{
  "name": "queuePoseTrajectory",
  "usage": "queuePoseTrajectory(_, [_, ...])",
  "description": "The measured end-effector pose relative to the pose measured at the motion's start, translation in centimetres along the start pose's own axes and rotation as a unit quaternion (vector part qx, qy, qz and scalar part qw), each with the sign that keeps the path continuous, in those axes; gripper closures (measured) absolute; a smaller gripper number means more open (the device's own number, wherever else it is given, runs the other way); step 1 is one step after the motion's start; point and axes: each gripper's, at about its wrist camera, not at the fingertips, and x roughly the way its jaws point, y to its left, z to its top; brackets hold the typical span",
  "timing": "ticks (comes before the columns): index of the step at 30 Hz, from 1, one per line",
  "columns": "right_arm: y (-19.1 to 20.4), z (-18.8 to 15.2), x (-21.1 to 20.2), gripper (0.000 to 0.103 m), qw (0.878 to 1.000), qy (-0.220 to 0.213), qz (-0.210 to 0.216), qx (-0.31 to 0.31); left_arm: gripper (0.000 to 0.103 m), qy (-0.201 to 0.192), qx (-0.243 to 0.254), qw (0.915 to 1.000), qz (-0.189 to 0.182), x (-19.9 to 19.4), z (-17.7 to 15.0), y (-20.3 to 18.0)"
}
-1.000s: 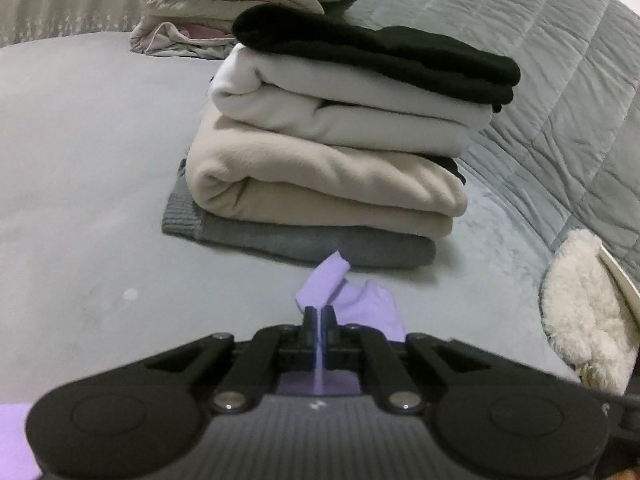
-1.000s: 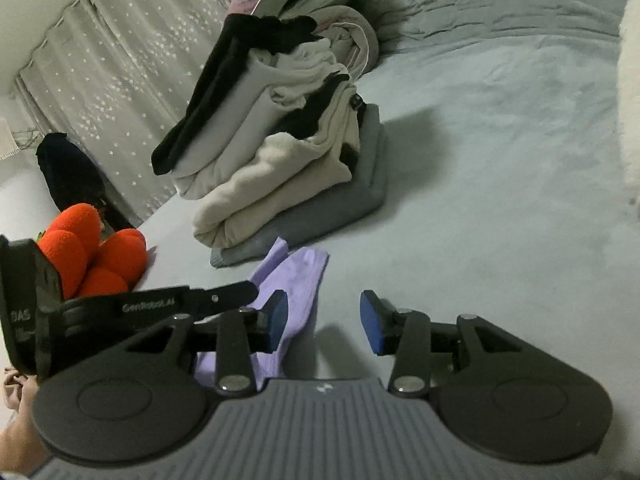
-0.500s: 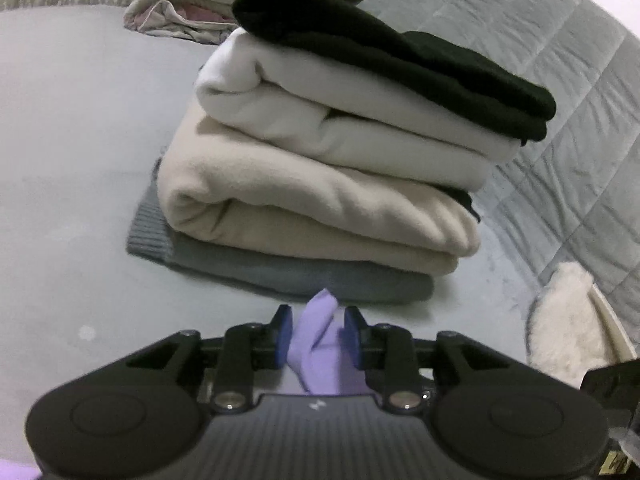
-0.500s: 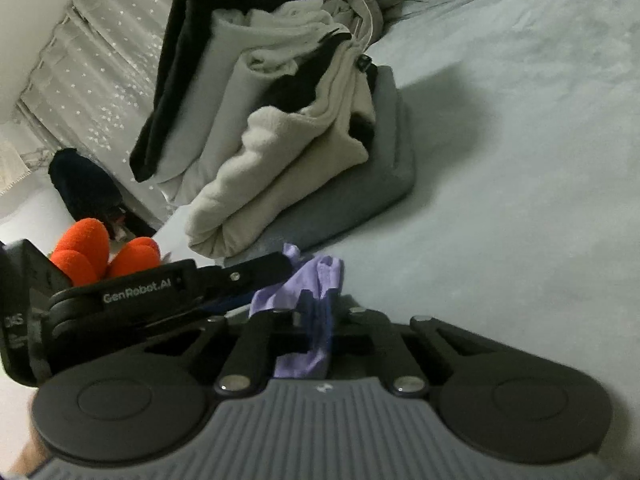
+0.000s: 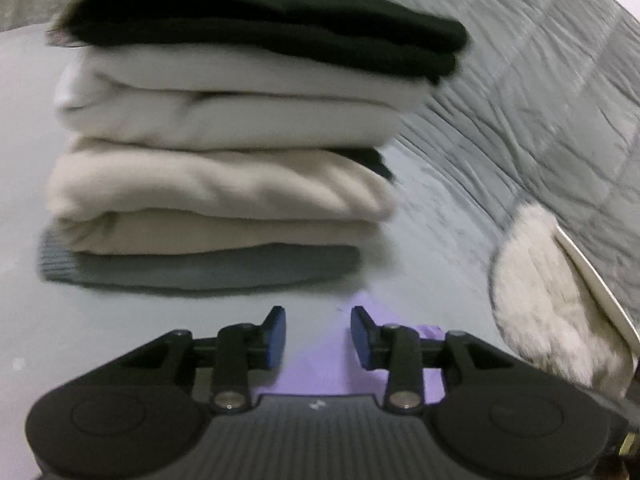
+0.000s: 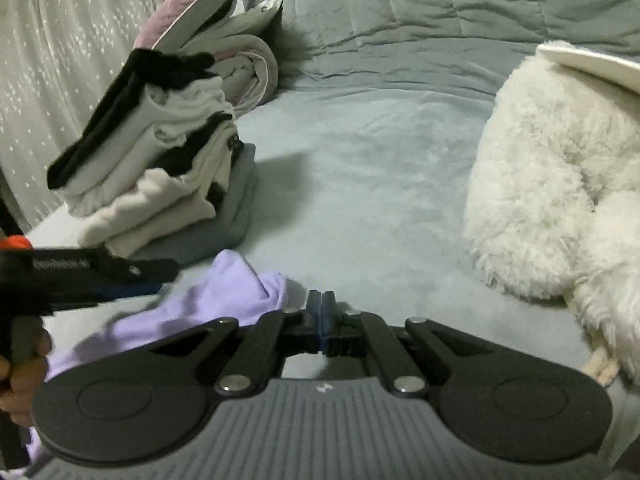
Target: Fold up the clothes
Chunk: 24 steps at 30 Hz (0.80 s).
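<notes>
Left wrist view, L to R: a stack of folded clothes [image 5: 224,152] is seen on the grey bed sheet [image 5: 24,168], w/ a grey knit at the bottom, then beige, white, and black on top; the whole view is motion-blurred. Below the stack, the left gripper [image 5: 318,338] is shown w/ its blue pads [image 5: 277,336] apart and jaws opening; nothing is pressed by them. The lilac garment [image 5: 320,376] is seen lying flat on the sheet beneath and between the fingers, close in front of the stack's grey bottom layer. To the R, a fluffy white cushion [image 5: 552,308] is seen against a grey quilt [image 5: 560,92].

Right wrist view, L to R: a hand [image 6: 20,372] is visible at the L edge, wrapped round the left gripper's handle, w/ that gripper's finger [image 6: 100,276] stretched out over the lilac garment [image 6: 224,296]. The garment is bunched on the sheet just in front of the stack [image 6: 160,160], its R end lifted in a small peak. The right gripper [image 6: 322,320] is closed, pads together; whether a fabric edge is pinched there can't be told, though the garment's edge is seen just L of the tips. The fluffy cushion [image 6: 560,184] is placed at far R.
</notes>
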Motion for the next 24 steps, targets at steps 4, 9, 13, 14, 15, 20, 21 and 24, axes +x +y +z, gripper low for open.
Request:
queuePoseTrajectory(4, [-0.2,0.1,0.0,0.101,1.0,-0.006,0.001,0.011,0.06,0.005,0.006,0.9999,-0.007,0.8,0.3,-0.6])
queuePoseTrajectory(9, [0.1,0.6,-0.4,0.086,0.999,-0.036,0.019,0.023,0.062,0.011,0.006,0.9998,-0.017,1.6,0.6,-0.6])
queuePoseTrajectory(13, [0.0,0.5,1.0,0.084,0.998,-0.021,0.045,0.04,0.067,0.014,0.015,0.9996,-0.018,2.2,0.5,-1.1])
queuePoseTrajectory(14, [0.0,0.5,1.4,0.084,0.998,-0.015,0.053,0.044,0.072,0.013,0.013,0.9997,-0.019,2.4,0.5,-1.2])
queuePoseTrajectory(15, [0.1,0.5,1.8,0.082,0.997,-0.01,0.061,0.047,0.088,0.013,0.009,0.9997,-0.02,2.5,0.5,-1.3])
queuePoseTrajectory(20, [0.6,0.5,1.6,0.101,0.997,-0.022,0.069,0.036,0.1,-0.035,0.031,0.9985,-0.026,2.1,0.1,-3.0])
queuePoseTrajectory(21, [0.6,0.5,1.1,0.101,0.997,-0.034,0.059,0.033,0.1,-0.05,0.041,0.9975,-0.03,1.7,0.1,-3.5])
queuePoseTrajectory(24, [0.8,0.5,-0.8,0.101,0.997,-0.079,0.022,0.015,0.1,-0.086,0.07,0.9933,-0.03,1.1,0.0,-4.6])
